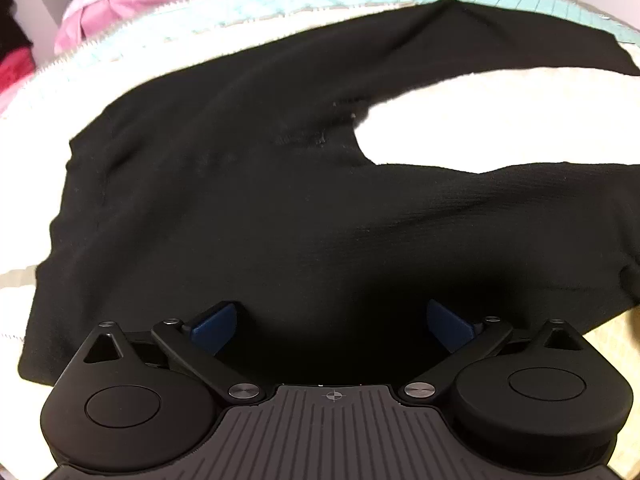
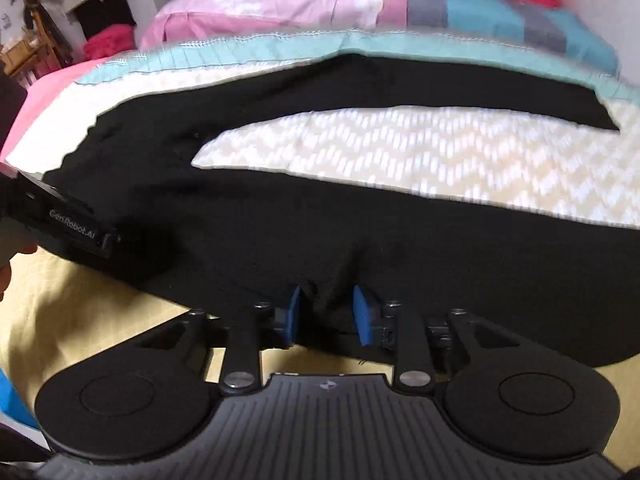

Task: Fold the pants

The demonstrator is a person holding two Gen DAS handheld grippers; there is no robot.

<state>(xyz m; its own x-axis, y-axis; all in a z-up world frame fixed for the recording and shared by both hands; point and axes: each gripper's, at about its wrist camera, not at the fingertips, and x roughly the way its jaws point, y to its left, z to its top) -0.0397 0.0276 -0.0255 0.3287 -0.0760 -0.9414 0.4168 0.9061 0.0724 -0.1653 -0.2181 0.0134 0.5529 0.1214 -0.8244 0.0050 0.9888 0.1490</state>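
Observation:
Black pants (image 1: 280, 184) lie spread flat on a cream patterned bedspread (image 1: 500, 120), the two legs forking apart toward the right. My left gripper (image 1: 332, 320) hovers open over the waist end, its blue pads (image 1: 216, 322) wide apart above the cloth with nothing pinched. In the right wrist view the pants (image 2: 360, 232) stretch across the bedspread (image 2: 400, 152). My right gripper (image 2: 326, 308) is at the near edge of the near leg, its blue pads (image 2: 294, 312) drawn close with a bunch of black cloth pinched between them. The left gripper's body (image 2: 72, 228) shows at the left over the waist.
A yellow sheet (image 2: 80, 312) covers the bed's near edge. A pink pillow (image 2: 260, 8) and a striped teal and grey pillow (image 2: 500, 16) lie at the far side beyond a teal border (image 2: 280, 46). Clothes and furniture (image 2: 48, 32) stand at the far left.

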